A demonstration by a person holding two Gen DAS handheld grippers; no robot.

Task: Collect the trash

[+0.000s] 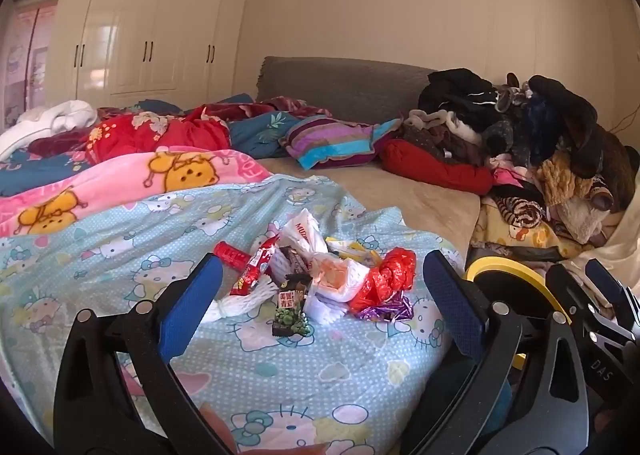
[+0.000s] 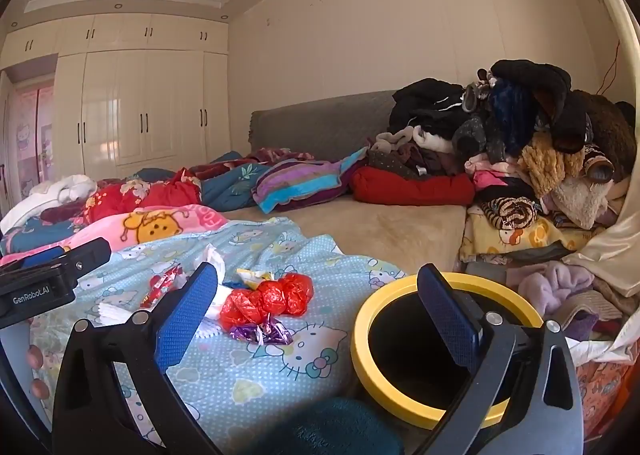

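Since nothing is picked up yet, both hand-held grippers, left (image 1: 322, 307) and right (image 2: 318, 313), hang spread and empty over the bed (image 2: 384, 223), trash (image 1: 320, 279) heaped ahead, bin (image 2: 362, 329) beside it for dropping.

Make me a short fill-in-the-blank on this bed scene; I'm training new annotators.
1. The trash bin has a ____ rim.
2. The crumpled plastic bag beside the purple wrapper is ____.
3. Both the left gripper and the right gripper are ____.
4. The wrappers lie on a ____ blanket.

Answers: yellow; red; open; Hello Kitty
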